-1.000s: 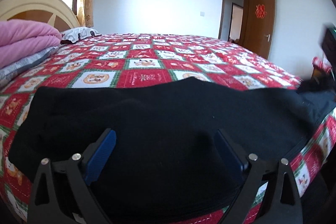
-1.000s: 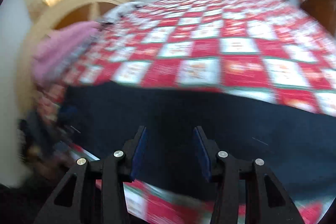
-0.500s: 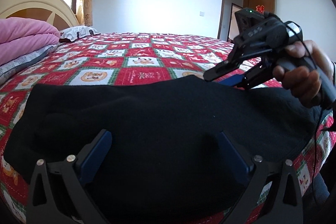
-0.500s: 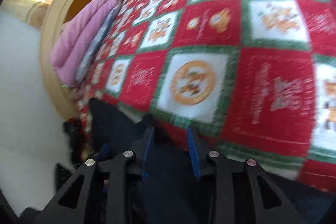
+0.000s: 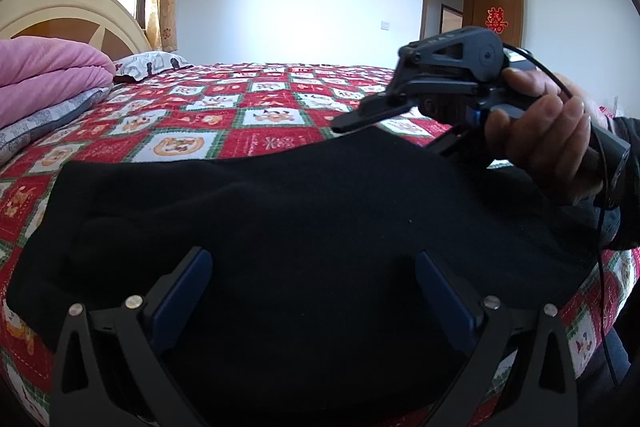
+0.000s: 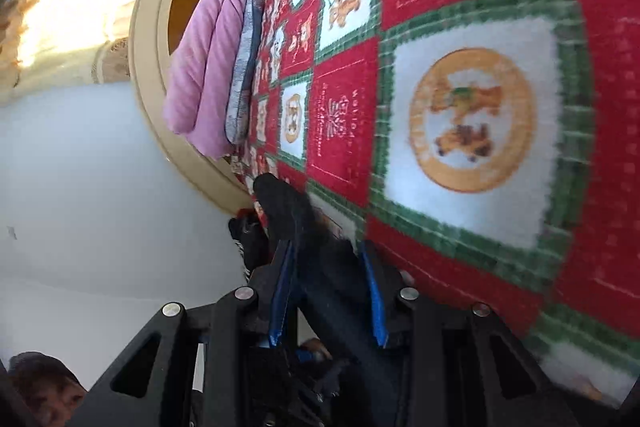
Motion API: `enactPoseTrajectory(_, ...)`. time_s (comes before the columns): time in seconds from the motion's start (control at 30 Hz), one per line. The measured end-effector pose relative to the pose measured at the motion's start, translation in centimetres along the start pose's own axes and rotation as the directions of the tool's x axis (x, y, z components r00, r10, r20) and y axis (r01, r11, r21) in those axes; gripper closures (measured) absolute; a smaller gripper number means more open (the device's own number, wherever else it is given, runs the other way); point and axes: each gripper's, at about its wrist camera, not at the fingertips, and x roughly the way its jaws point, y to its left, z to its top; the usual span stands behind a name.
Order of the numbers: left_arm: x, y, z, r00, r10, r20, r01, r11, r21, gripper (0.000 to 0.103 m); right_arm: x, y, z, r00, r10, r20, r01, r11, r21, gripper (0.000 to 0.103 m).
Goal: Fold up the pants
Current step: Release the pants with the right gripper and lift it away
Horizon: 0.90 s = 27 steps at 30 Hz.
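The black pants (image 5: pixel 320 227) are spread across the near edge of the bed (image 5: pixel 256 135), over its red patchwork cover.

The left claw (image 5: pixel 312 291) is held wide open above the cloth; nothing is gripped.

The right claw (image 6: pixel 326 287), carried in a hand (image 5: pixel 544 143), is set at the far edge of the pants. Its jaws are narrowed and a fold of dark fabric lies between the blue pads (image 6: pixel 374 291); whether the pads press firmly cannot be told.

Risks noted: a shallow bite may slip once the edge is lifted. The cover may be pinched with the cloth. With the left claw empty, the garment may be dragged rather than folded.
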Motion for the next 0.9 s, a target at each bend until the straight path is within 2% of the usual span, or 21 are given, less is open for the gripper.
enactPoseTrajectory(0.1,0.0,0.0,0.0,1.000,0.002,-0.001,-0.002,1.000,0.002,0.000,-0.6,0.4,-0.2,0.997,0.042,0.057,-0.042,0.999,0.000,0.069)
enactPoseTrajectory(0.13,0.0,-0.1,0.0,1.000,0.004,-0.001,-0.004,1.000,0.004,0.000,-0.9,0.3,-0.3,0.996,0.051,0.070,-0.052,0.999,0.003,0.074)
enactPoseTrajectory(0.17,0.0,-0.2,0.0,1.000,0.008,-0.003,-0.008,1.000,0.008,0.000,-1.4,0.3,-0.3,0.994,0.054,0.096,-0.055,0.998,0.009,0.084)
enactPoseTrajectory(0.2,0.1,-0.2,0.0,1.000,0.010,-0.004,-0.010,1.000,0.011,0.000,-1.8,0.2,-0.4,0.991,0.059,0.123,-0.062,0.998,0.018,0.087)
enactPoseTrajectory(0.23,0.1,-0.3,0.0,1.000,0.014,-0.005,-0.014,1.000,0.014,0.000,-2.2,0.2,-0.4,0.987,0.067,0.146,-0.072,0.997,0.027,0.097)
enactPoseTrajectory(0.27,0.1,-0.4,0.0,1.000,0.016,-0.005,-0.016,1.000,0.016,0.000,-2.4,0.2,-0.3,0.986,0.064,0.154,-0.069,0.997,0.027,0.102)
enactPoseTrajectory(0.33,0.1,-0.4,0.0,1.000,0.016,-0.005,-0.016,1.000,0.016,0.000,-2.2,0.9,-0.4,0.990,0.023,0.141,-0.023,1.000,0.000,0.102)
enactPoseTrajectory(0.4,0.2,-0.4,0.0,1.000,0.016,-0.006,-0.016,1.000,0.016,0.000,-1.8,1.8,-0.5,0.990,-0.054,0.131,0.060,0.997,-0.039,0.102)
enactPoseTrajectory(0.5,0.2,-0.4,0.0,1.000,0.016,-0.005,-0.015,1.000,0.016,0.000,-1.5,2.2,-0.5,0.988,-0.106,0.115,0.115,0.991,-0.071,0.102)
enactPoseTrajectory(0.53,0.2,-0.4,0.0,1.000,0.016,-0.005,-0.016,1.000,0.016,0.000,-1.6,2.3,-0.5,0.986,-0.125,0.112,0.134,0.988,-0.073,0.101)
enactPoseTrajectory(0.6,0.2,-0.4,0.0,1.000,0.016,-0.005,-0.016,1.000,0.017,0.000,-1.7,2.2,-0.4,0.978,-0.167,0.128,0.177,0.982,-0.070,0.084)
enactPoseTrajectory(0.63,0.2,-0.4,0.0,1.000,0.016,-0.005,-0.016,1.000,0.016,0.000,-1.9,2.1,-0.3,0.975,-0.176,0.136,0.185,0.981,-0.059,0.057)
enactPoseTrajectory(0.67,0.2,-0.4,-0.1,1.000,0.016,-0.005,-0.016,1.000,0.016,0.000,-2.5,1.6,-0.4,0.975,-0.169,0.144,0.177,0.983,-0.043,0.052)
enactPoseTrajectory(0.7,0.2,-0.4,-0.1,1.000,0.016,-0.005,-0.016,1.000,0.016,0.000,-2.8,1.4,-0.3,0.979,-0.137,0.150,0.143,0.989,-0.029,0.052)
enactPoseTrajectory(0.83,0.1,-0.4,-0.1,1.000,0.016,-0.005,-0.016,1.000,0.016,0.000,-3.3,1.4,-0.5,0.978,-0.154,0.141,0.162,0.986,-0.049,0.053)
enactPoseTrajectory(0.9,0.1,-0.4,-0.1,1.000,0.017,-0.005,-0.017,1.000,0.017,0.000,-3.0,1.5,-0.7,0.978,-0.169,0.123,0.177,0.982,-0.063,0.064)
